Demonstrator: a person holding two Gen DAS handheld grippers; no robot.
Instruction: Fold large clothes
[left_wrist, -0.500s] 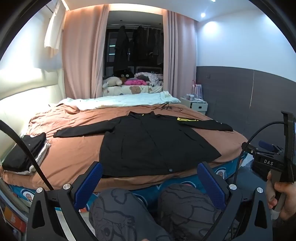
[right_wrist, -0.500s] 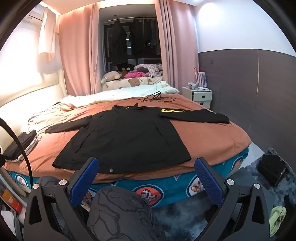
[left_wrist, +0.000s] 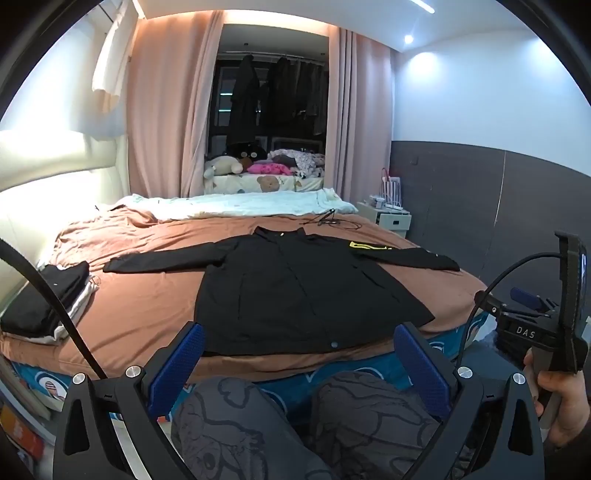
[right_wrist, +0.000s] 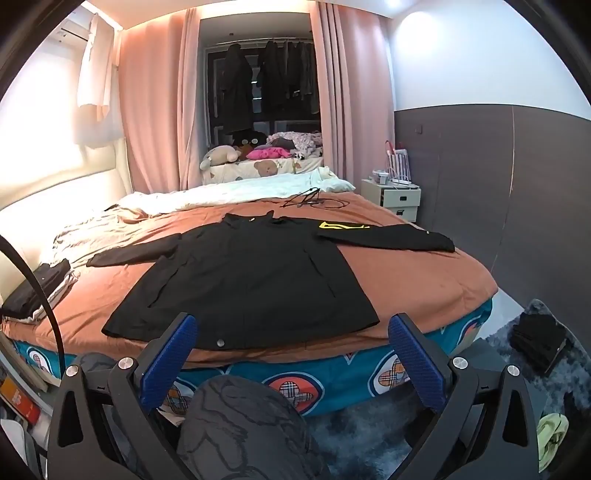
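Note:
A large black long-sleeved jacket (left_wrist: 295, 291) lies spread flat on the brown bed sheet (left_wrist: 147, 302), sleeves out to both sides, a yellow patch on its right sleeve; it also shows in the right wrist view (right_wrist: 251, 288). My left gripper (left_wrist: 299, 354) is open and empty, held back from the bed's near edge above the person's knees. My right gripper (right_wrist: 295, 350) is open and empty, also short of the jacket's hem. The right gripper's body shows at the right edge of the left wrist view (left_wrist: 554, 332), held in a hand.
A stack of folded clothes (left_wrist: 44, 302) lies at the bed's left side. A white duvet (left_wrist: 240, 205) and a black cable (left_wrist: 328, 221) lie at the far side. A white nightstand (right_wrist: 395, 197) stands right of the bed. Dark clothes (right_wrist: 535, 339) lie on the floor rug.

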